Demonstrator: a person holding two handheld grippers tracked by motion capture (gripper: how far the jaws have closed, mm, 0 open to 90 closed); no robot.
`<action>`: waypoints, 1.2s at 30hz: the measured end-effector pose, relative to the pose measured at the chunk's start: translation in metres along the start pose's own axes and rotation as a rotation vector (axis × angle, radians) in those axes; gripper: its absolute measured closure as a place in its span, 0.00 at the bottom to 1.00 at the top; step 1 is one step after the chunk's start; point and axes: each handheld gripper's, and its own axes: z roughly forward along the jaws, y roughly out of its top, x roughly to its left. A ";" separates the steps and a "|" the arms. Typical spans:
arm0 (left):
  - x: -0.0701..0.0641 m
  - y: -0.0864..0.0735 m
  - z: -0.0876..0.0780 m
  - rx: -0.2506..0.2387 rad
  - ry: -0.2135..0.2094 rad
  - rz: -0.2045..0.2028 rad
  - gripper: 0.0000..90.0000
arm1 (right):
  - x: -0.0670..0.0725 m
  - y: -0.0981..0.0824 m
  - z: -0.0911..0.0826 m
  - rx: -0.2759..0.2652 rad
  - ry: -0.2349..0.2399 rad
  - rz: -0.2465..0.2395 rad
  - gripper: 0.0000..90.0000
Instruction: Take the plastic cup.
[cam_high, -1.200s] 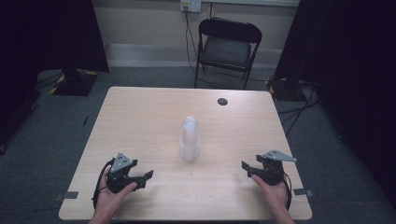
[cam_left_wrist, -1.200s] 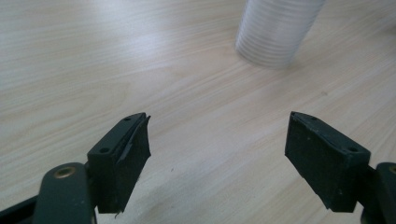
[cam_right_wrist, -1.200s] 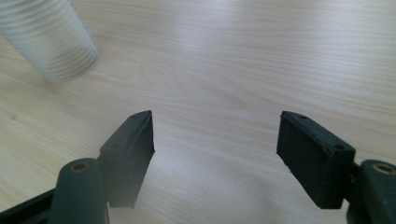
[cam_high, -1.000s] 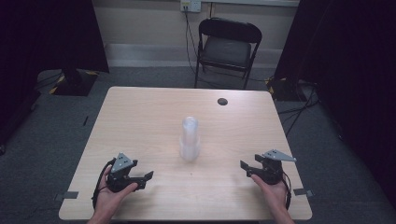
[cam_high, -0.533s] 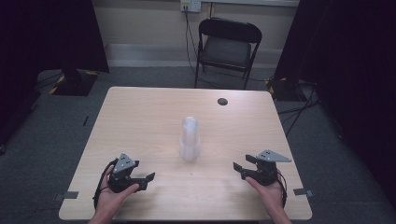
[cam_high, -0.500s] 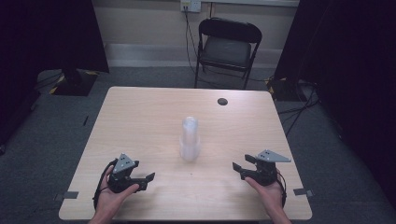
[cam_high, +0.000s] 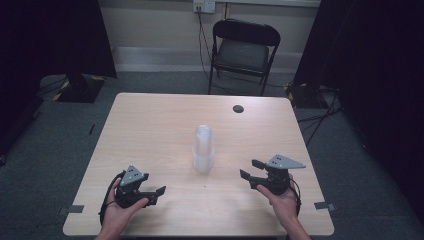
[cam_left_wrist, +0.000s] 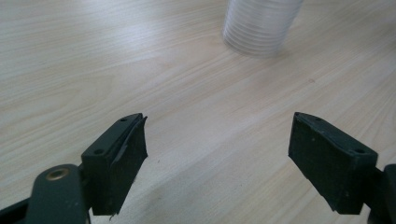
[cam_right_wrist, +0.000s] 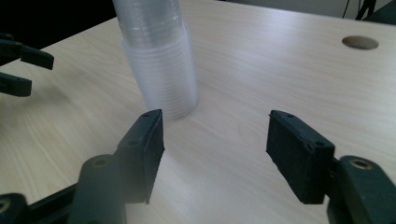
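Surface (cam_high: 150, 125): pale wood, square, with a folding chair (cam_high: 242, 47) beyond its far edge at 12 o'clock. Nothing on it has been handled yet, as far as I can judge.

Stack of clear cups (cam_high: 203, 149): stands upright and nested near the centre of the surface, one single column, rims down as far as I can tell. No cup is pulled off or set apart. In the right gripper view the stack of clear cups (cam_right_wrist: 159, 60) rises at about 11 o'clock from my jaws, near but not touching. In the left gripper view only its base (cam_left_wrist: 259, 25) enters, at about 1 o'clock, well apart from the jaws.

My left gripper (cam_high: 150, 192): low over the near-left part of the surface, at about 7 o'clock from the stack. Jaws spread wide, holding nothing; bare wood between the pads (cam_left_wrist: 130, 154).

My right gripper (cam_high: 252, 170): near-right part of the surface, at about 4 o'clock from the stack, pointing toward it. Jaws also spread wide and empty; pads (cam_right_wrist: 299, 154) well separated, bare wood between them.

Small dark round hole (cam_high: 238, 108): far right part of the surface, at about 1 o'clock from the stack, apart from everything.

Progress, my judgement: the work is at its start. The approach is under way on the right side; no grasp made. Left to do: close in on the stack, steady it, take hold, and separate or move cups.
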 end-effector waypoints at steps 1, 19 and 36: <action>0.000 0.000 0.000 0.001 -0.003 -0.001 0.21 | 0.001 0.003 0.001 0.006 0.003 -0.005 0.42; 0.003 -0.001 -0.003 0.006 0.005 -0.013 0.22 | 0.018 0.049 0.021 -0.077 0.073 -0.042 0.36; 0.004 -0.001 -0.001 0.012 0.004 -0.018 0.22 | 0.028 0.072 0.046 -0.116 0.116 -0.055 0.25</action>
